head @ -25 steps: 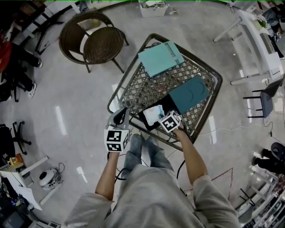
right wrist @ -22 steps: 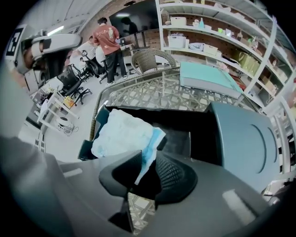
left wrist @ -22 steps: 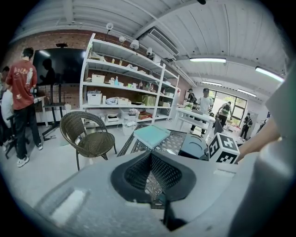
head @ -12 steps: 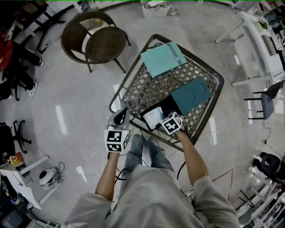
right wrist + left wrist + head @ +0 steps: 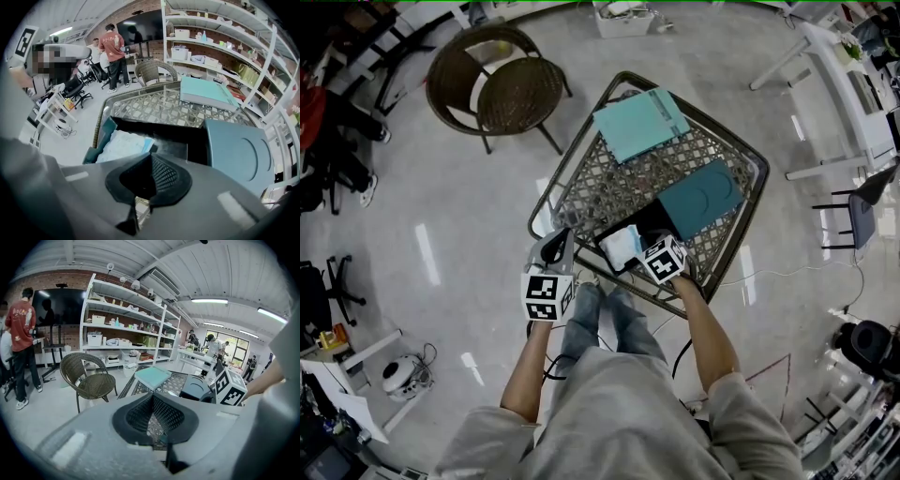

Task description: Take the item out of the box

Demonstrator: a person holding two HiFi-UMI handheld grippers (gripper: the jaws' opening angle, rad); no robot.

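Observation:
An open black box (image 5: pixel 654 221) sits at the near edge of the lattice table (image 5: pixel 581 159). A white and pale-blue packet (image 5: pixel 622 246) lies in its left end, also seen in the right gripper view (image 5: pixel 123 145). My right gripper (image 5: pixel 651 247) points steeply down into the box just right of the packet. Its jaws (image 5: pixel 150 180) are shut and nothing shows between the pads. The box's dark teal lid (image 5: pixel 701 197) lies to the right. My left gripper (image 5: pixel 557 236) hangs shut and empty off the table's near-left corner.
A light teal flat box (image 5: pixel 639 122) rests on the far side of the table. A wicker chair (image 5: pixel 502 84) stands to the far left. White tables and a dark chair (image 5: pixel 861 211) are on the right. People stand by shelves in the background.
The right gripper has barely shifted over the box's near edge. The left gripper has stayed where it was.

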